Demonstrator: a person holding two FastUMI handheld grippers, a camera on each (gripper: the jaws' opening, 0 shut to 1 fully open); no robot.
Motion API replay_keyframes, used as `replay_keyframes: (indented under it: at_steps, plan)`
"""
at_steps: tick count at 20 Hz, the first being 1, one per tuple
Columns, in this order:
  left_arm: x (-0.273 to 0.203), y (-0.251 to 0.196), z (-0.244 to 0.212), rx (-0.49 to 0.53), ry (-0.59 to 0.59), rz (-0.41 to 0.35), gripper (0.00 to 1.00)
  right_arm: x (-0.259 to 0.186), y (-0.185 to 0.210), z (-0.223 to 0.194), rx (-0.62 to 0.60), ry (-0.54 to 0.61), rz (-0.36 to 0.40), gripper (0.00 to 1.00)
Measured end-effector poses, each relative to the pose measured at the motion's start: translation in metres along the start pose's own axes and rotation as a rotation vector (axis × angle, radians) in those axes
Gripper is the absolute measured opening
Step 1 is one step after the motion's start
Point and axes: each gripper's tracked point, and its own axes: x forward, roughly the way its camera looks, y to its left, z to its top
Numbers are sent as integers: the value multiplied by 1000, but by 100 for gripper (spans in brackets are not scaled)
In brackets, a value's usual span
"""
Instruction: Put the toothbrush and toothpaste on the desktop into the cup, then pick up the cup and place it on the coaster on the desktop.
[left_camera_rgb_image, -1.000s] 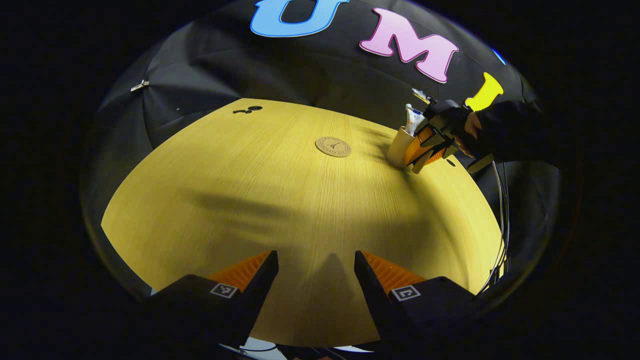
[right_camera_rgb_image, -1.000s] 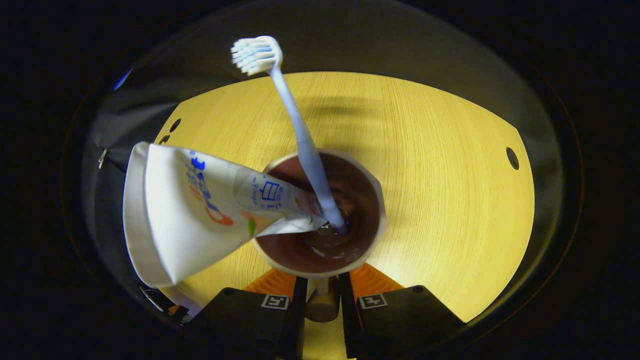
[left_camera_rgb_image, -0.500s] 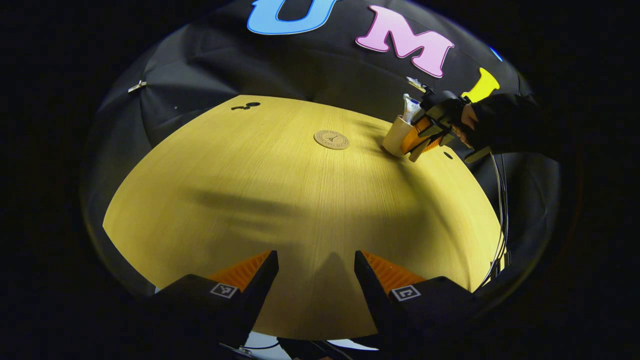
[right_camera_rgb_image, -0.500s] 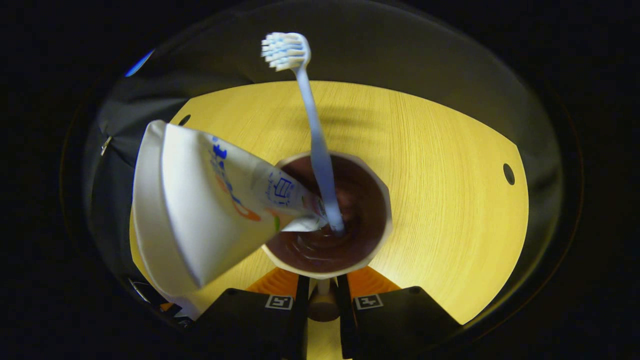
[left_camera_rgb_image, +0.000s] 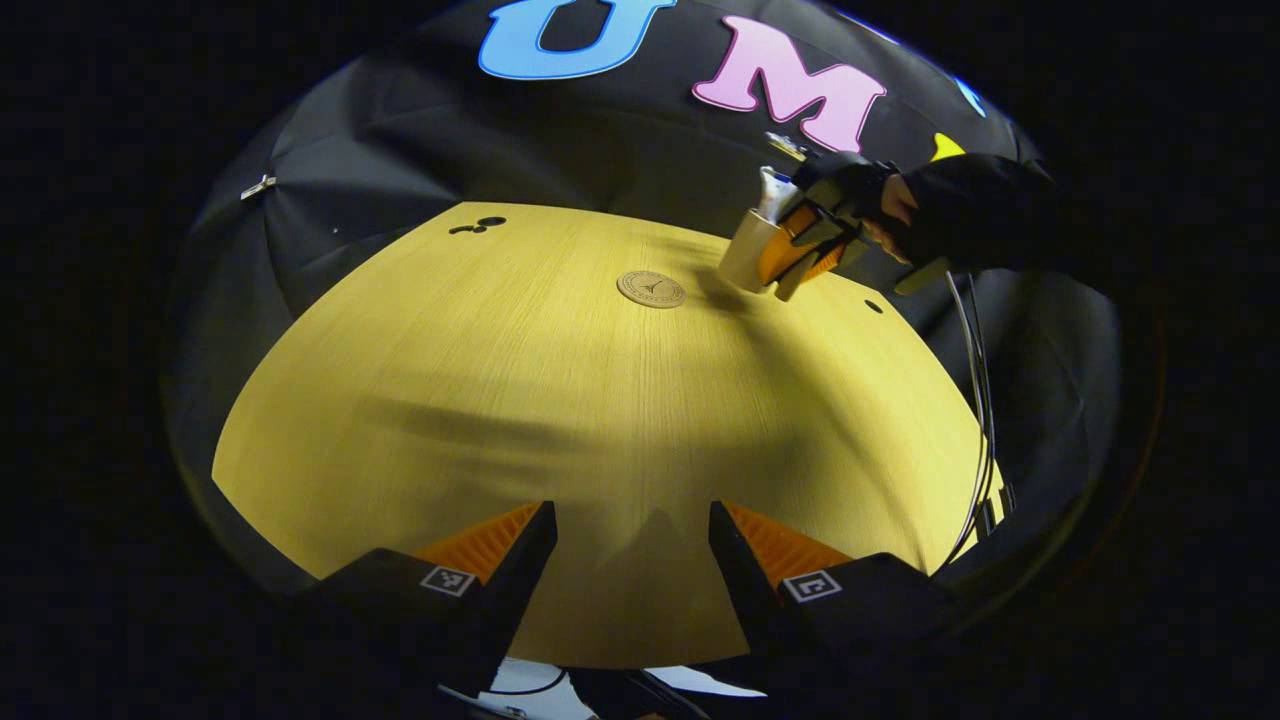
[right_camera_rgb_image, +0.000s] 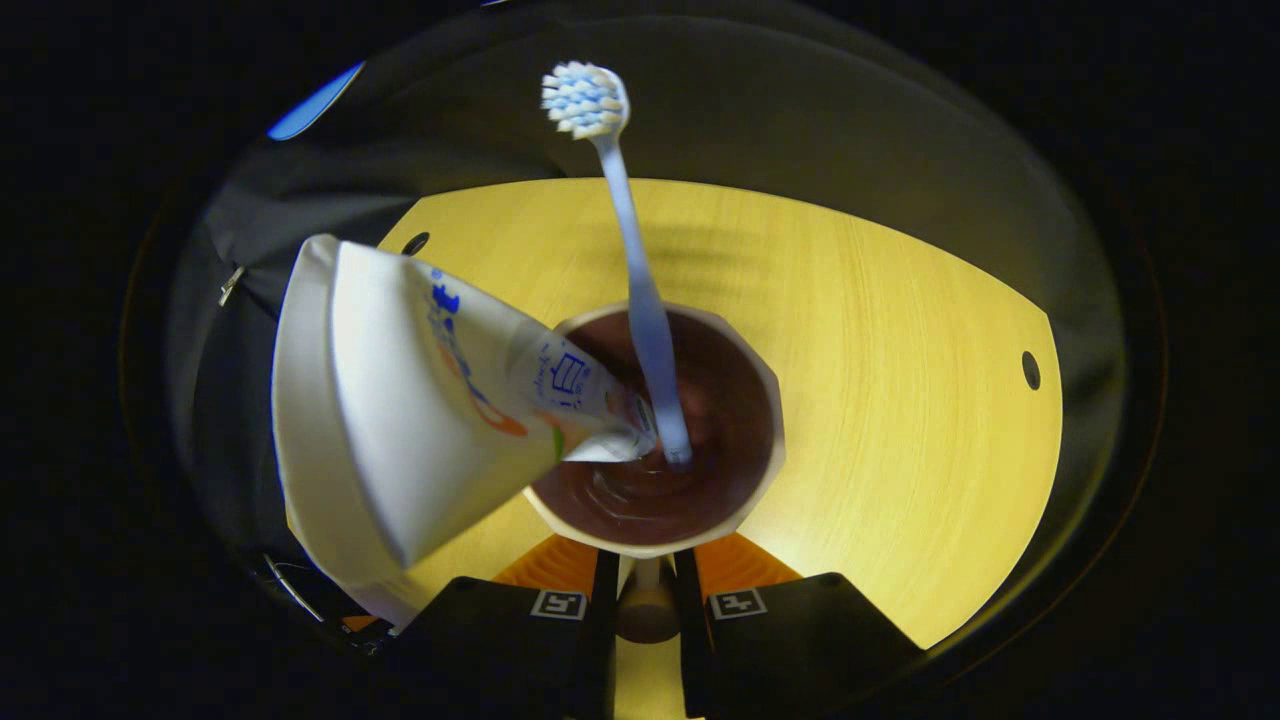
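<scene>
Above desktop (left_camera_rgb_image: 600, 420), right jaws grip cream cup (right_camera_rgb_image: 655, 430)'s handle; left jaws open.

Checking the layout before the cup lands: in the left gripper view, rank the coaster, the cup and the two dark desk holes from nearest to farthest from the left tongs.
1. coaster, centre of the desk.
2. cup, just beyond it, to the right, held off the desk.
3. dark desk holes, far left edge.

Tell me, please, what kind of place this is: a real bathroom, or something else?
Most likely a staged recording booth, not a bathroom. A black cloth wall stands behind a bare wooden desktop, cables hang at its edge, and the cup is carried by a hand-held right gripper.
</scene>
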Motion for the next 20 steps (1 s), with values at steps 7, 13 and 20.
replay_keyframes:
  at_steps: [7,13,20]
  plan:
    - [-19,30,-6,-41,-12,24,95,14,50,5,-43,17,12,29]
    - [-35,55,-19,-83,4,66,96,33,77,5,-62,41,14,30]
    - [-42,76,-30,-111,23,103,96,30,74,3,-107,74,-3,29]
